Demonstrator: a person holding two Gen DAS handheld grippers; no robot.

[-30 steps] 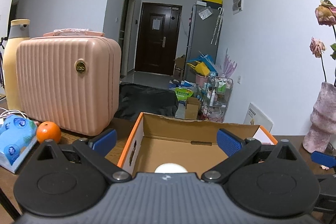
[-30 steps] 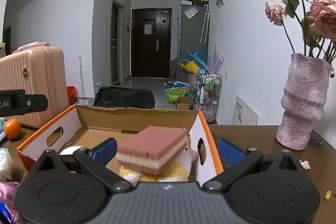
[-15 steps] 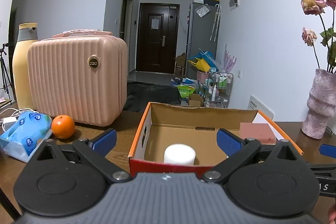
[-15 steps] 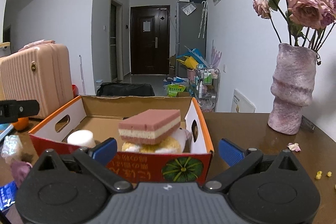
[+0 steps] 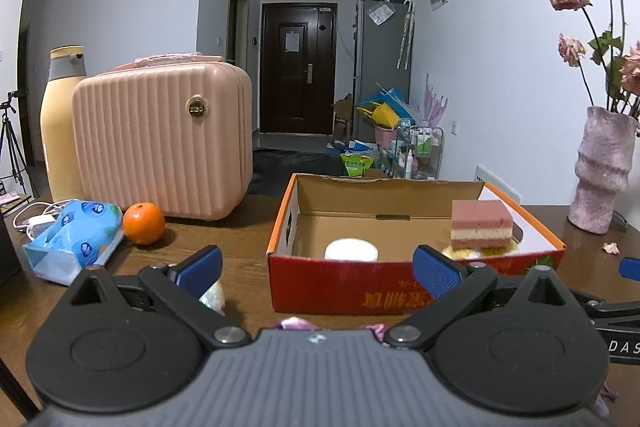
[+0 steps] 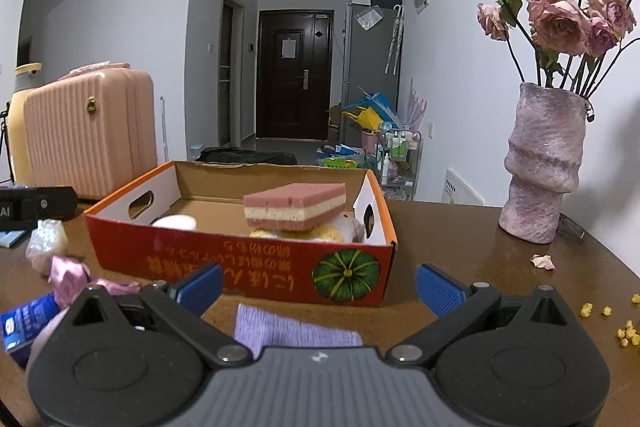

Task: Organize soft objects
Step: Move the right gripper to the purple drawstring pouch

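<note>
Both tongs had drawn back from the cardboard box over the last second, from hanging over its interior to sitting in front of its red front wall. The layered pink sponge stayed behind in the box's right end, resting on a yellow plush, with a white round pad nearer the left. That reads as one deposit finished and the hands freed for the next soft item.

The right tongs stood wide apart and empty, and a folded lilac cloth lay on the counter directly between and just below them (the likeliest next pick, I judged). The left tongs were likewise spread with nothing held; a crumpled pink wrapper and an iridescent bundle lay just beside them, left of the box.
</note>
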